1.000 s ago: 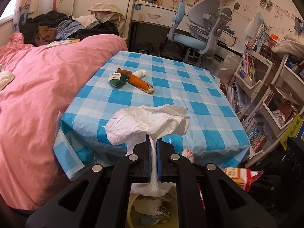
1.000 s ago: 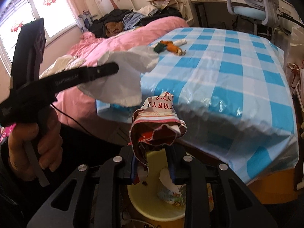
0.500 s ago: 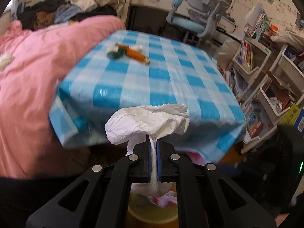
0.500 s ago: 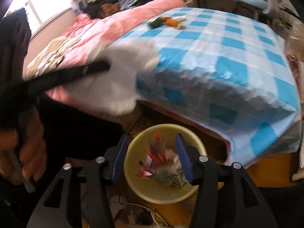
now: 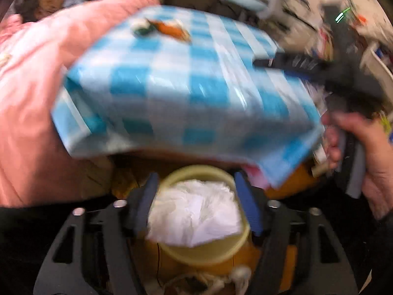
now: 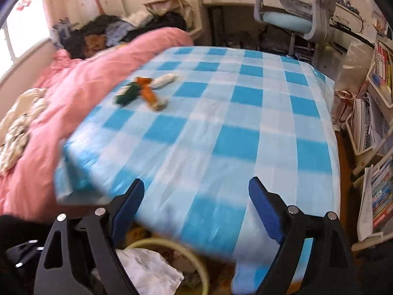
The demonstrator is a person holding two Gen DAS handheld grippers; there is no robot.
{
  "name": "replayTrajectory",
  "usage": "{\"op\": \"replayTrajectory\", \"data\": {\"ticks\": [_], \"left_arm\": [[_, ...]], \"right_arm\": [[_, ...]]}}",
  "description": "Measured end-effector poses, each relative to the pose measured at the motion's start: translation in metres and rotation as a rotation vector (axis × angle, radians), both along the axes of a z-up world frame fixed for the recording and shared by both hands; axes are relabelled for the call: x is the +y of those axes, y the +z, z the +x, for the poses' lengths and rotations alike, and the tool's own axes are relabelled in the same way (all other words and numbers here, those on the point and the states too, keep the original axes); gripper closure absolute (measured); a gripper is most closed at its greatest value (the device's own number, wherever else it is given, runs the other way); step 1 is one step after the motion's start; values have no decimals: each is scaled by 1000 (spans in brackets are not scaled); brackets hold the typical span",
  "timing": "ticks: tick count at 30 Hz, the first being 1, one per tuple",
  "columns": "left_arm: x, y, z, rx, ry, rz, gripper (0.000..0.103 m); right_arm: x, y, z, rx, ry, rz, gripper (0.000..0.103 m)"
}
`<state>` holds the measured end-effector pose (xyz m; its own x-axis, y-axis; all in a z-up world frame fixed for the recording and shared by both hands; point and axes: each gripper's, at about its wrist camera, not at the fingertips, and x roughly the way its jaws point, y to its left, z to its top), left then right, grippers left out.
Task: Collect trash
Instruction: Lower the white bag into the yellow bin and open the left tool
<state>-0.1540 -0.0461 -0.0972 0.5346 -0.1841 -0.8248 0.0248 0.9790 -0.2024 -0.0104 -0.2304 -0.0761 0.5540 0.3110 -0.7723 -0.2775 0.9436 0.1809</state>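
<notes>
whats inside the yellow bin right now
A crumpled white tissue lies on top in the yellow bin, nearly filling its mouth. Whatever trash sits beneath is covered by it, so I cannot tell.

Your left hand-held gripper (image 5: 196,196) points steeply downward, its jaws opening and its blue pads (image 5: 246,204) clear of anything. Your right hand-held gripper (image 6: 195,205) tilts downward, jaws opening, nothing between them. Your right hand (image 5: 363,157) wraps its handle.
</notes>
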Motion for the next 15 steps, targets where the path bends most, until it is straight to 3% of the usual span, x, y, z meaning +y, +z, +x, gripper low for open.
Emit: {"op": "replayTrajectory", "data": {"ticks": [4, 9, 15], "left_arm": [[15, 18, 33, -39, 107, -12, 21], [35, 25, 85, -26, 196, -56, 19], [43, 15, 104, 17, 250, -133, 17]], "right_arm": [[8, -20, 58, 58, -24, -66, 15], [20, -35, 98, 66, -18, -129, 7], [23, -36, 122, 31, -23, -119, 7]]}}
